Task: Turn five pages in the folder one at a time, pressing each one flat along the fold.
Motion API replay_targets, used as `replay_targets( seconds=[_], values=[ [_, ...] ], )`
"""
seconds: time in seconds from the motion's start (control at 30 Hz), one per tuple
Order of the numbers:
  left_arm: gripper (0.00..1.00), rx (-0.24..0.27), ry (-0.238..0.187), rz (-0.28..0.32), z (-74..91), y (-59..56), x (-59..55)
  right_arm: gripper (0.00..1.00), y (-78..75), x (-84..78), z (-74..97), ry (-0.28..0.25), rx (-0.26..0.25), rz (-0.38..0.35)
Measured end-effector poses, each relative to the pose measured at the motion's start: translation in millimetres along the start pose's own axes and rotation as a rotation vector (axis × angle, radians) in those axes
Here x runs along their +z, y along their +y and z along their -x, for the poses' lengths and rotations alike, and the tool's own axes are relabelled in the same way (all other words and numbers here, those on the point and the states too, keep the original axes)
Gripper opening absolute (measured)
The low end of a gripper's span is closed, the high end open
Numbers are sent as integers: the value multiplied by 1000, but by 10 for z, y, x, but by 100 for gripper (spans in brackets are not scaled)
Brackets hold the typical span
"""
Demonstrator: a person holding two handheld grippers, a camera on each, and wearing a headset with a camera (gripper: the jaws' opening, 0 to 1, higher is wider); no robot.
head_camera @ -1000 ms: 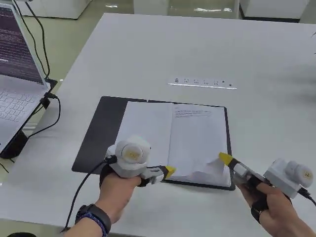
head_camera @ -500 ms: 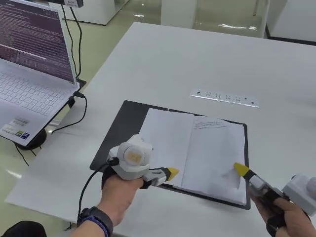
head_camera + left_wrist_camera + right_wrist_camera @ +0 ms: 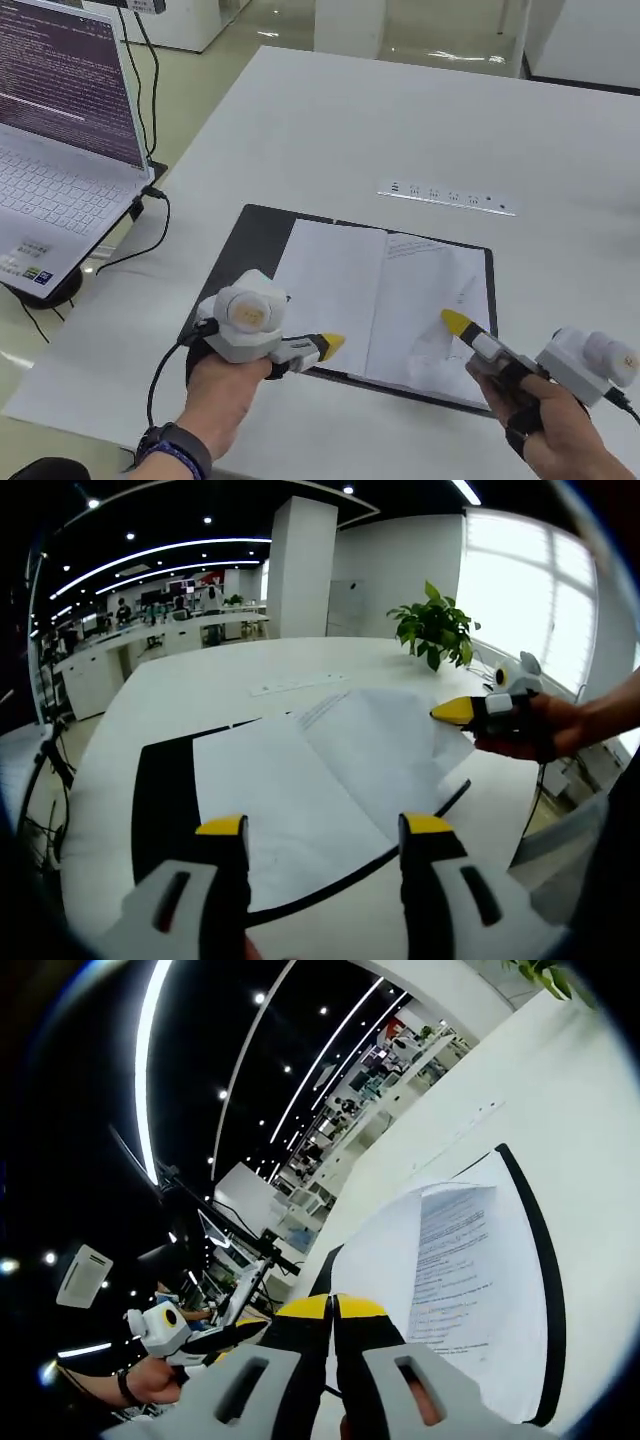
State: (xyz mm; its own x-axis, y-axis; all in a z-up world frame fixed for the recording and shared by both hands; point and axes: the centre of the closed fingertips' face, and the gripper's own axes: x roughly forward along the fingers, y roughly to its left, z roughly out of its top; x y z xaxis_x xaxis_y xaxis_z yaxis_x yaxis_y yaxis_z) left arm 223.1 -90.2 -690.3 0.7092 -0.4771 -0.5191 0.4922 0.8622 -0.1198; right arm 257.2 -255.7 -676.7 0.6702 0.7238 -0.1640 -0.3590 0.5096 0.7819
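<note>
On the white surface [image 3: 350, 120], the right hand-held gripper [image 3: 455, 322], jaws closed at the 5 o'clock corner of the open black folder's [image 3: 250, 250] white right page [image 3: 425, 280], should sweep slowly toward 9 o'clock; the left hand-held gripper [image 3: 328, 345] gapes empty.

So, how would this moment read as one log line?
left gripper: open, at near edge of folder | right gripper: shut, tip at lifted corner of right page | page not yet turned
</note>
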Motion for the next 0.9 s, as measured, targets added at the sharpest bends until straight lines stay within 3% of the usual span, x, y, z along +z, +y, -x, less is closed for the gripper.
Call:
replay_targets(
  seconds=[0.5, 0.9],
  values=[
    [62, -23, 5, 4, 174, 102, -102, 0, 269, -81, -259, -5, 17, 8],
    [65, -24, -17, -10, 347, 257, -66, 0, 516, -283, -540, 31, 41, 25]
  ],
)
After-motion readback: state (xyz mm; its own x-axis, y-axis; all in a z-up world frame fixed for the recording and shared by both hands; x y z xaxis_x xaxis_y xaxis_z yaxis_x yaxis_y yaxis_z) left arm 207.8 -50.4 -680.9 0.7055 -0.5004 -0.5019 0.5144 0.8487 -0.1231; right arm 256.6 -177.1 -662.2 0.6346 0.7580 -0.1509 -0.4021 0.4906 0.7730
